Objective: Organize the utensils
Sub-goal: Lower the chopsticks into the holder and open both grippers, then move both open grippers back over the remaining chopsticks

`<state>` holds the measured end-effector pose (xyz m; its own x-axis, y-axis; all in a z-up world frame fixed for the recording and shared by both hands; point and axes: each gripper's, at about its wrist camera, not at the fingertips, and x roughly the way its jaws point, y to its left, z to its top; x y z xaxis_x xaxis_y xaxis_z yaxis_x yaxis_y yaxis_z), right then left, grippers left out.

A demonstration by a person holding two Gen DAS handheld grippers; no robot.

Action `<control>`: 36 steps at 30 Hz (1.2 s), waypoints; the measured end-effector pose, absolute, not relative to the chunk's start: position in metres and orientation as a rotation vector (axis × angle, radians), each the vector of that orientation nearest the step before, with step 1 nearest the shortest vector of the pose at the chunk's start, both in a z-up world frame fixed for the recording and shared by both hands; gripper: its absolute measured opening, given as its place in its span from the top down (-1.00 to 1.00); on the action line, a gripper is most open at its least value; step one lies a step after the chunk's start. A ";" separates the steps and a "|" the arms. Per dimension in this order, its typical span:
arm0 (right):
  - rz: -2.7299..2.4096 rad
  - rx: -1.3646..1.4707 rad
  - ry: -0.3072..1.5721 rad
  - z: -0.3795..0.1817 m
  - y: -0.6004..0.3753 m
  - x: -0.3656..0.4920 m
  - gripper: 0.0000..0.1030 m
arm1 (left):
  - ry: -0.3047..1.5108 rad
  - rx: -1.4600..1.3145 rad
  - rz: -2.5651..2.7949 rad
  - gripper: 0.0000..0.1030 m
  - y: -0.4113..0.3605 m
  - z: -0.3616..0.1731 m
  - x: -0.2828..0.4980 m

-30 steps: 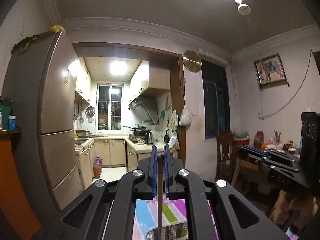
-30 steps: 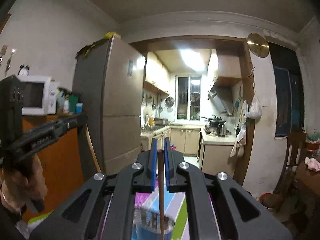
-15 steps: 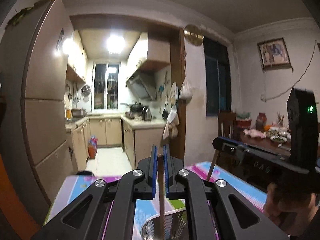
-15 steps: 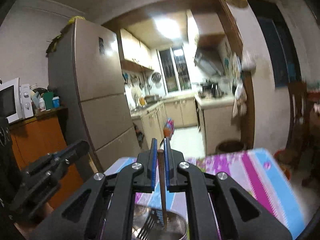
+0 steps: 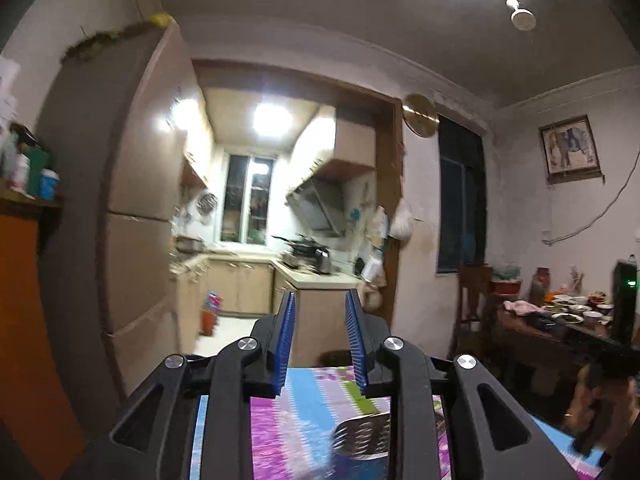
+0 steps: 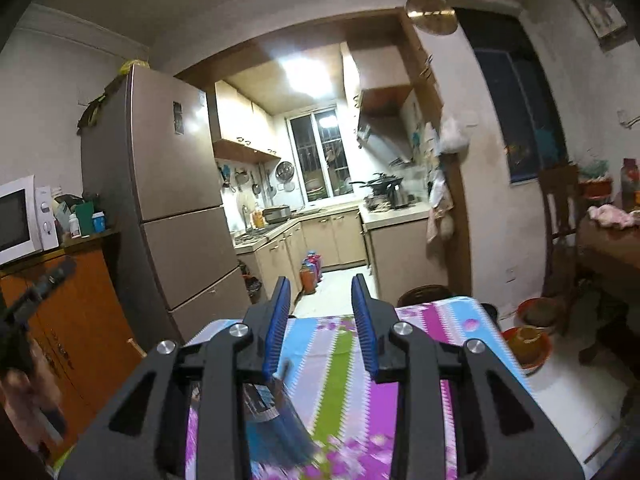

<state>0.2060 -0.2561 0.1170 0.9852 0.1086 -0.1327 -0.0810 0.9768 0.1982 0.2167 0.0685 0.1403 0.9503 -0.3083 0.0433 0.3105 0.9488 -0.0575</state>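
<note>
Beneath the left tool (image 5: 320,296), a shade right of its centre line: a slotted metal utensil head (image 5: 362,436), blurred, on or just above the striped surface (image 5: 304,396). Rest of it hidden behind the right finger, so long axis not to be told. Pads just been opening, now spread apart, nothing between them, touching nothing, aimed level past the far edge toward the kitchen. Beneath the right tool (image 6: 320,279), left of its centre line: a blue item (image 6: 276,432), badly blurred, with a dark stem slanting up toward the left pad, close under it but seemingly apart; kind of utensil not clear. Likewise just been opening, spread, empty. By judgement, each thing nearest the tool directly above it, and both sitting under the fingers rather than ahead of them. Reaching either would likely call for tipping the nose down and drawing back first.
</note>
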 end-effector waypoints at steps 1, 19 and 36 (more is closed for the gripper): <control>0.092 0.179 0.149 0.114 -0.262 0.186 0.41 | -0.047 -0.055 -0.305 0.47 0.077 0.140 0.203; -0.002 -0.069 0.447 -0.025 -0.213 -0.037 0.07 | 0.390 0.142 -0.267 0.43 0.093 -0.041 -0.008; 0.140 -0.112 0.559 -0.098 -0.131 -0.089 0.37 | 0.447 0.238 -0.398 0.47 0.035 -0.101 -0.070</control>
<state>-0.0887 -0.1313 -0.0976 0.8388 0.1022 -0.5348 -0.1630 0.9843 -0.0675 -0.0703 0.0346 -0.1013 0.8269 -0.3194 -0.4628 0.4222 0.8962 0.1359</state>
